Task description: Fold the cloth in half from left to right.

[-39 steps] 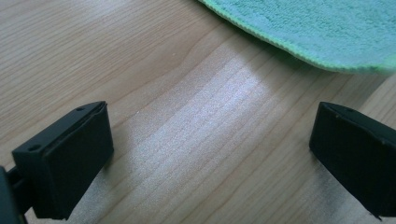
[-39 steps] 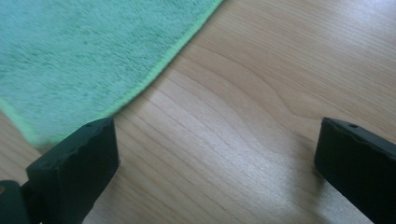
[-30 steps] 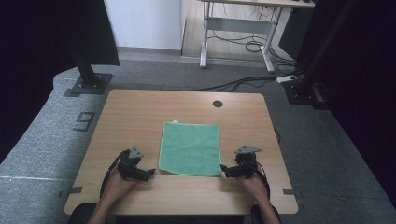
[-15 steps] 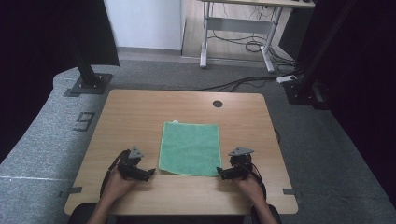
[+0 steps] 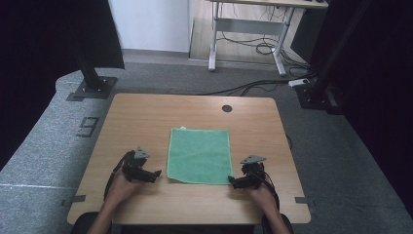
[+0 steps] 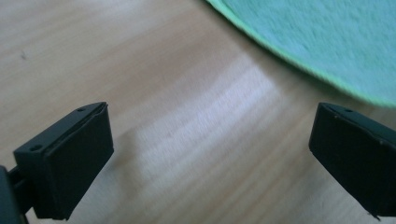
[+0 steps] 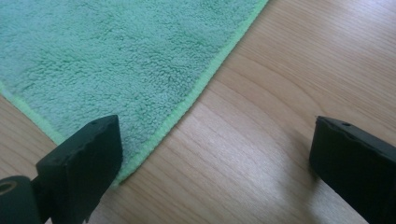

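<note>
High view had a square green terry cloth (image 5: 199, 155) lying flat on the pale wood-grain table (image 5: 146, 117), near the front edge, with fuzzy pile and a brighter stitched hem. Left gripper (image 5: 152, 174) sat just off its near left corner, jaws spread wide over bare wood. Right gripper (image 5: 233, 181) was gaping too, one jaw over the near right corner. Compared to a second earlier, the right one had slid in closer; the left hadn't budged.

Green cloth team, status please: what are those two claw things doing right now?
Left gripper and right gripper: jaws open, at the near corners of the green cloth. Cloth flat on the table, not gripped. Nothing in the way.
</note>
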Tool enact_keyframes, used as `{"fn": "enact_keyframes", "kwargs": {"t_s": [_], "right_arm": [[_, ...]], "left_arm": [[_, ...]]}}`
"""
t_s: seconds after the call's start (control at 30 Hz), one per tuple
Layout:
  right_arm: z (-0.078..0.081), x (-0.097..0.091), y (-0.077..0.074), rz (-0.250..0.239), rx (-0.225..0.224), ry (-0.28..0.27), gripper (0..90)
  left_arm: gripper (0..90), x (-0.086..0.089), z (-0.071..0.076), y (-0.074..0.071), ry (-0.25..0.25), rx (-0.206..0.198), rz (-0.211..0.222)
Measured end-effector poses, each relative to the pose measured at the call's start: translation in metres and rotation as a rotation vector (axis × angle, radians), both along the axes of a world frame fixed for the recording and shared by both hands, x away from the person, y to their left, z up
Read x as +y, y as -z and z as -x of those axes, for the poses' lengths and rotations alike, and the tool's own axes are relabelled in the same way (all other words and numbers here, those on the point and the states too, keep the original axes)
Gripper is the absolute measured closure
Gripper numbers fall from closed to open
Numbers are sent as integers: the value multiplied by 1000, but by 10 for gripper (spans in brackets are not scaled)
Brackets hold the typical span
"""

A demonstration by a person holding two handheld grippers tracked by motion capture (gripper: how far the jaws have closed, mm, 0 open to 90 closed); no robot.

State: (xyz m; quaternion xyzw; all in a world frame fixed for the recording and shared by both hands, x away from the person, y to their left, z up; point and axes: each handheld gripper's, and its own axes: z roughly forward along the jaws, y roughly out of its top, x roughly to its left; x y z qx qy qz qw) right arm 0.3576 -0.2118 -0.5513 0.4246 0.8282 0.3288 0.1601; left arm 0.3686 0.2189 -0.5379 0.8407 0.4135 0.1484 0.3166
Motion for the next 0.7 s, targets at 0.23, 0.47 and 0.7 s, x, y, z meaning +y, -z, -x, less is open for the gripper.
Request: {"fn": "enact_keyframes", "kwargs": {"t_s": [0.23,0.47,0.7], "right_arm": [[0,-5,0,-1,1,8,25],[0,-7,0,0,1,9,25],[0,-8,0,2,-3,1,26]], "left_arm": [[7,-11,-21,-10,-8,-31,8],[31,-32,-57,-16,-10,-60,29],[33,-45,-85,-12,-32,-63,11]]}}
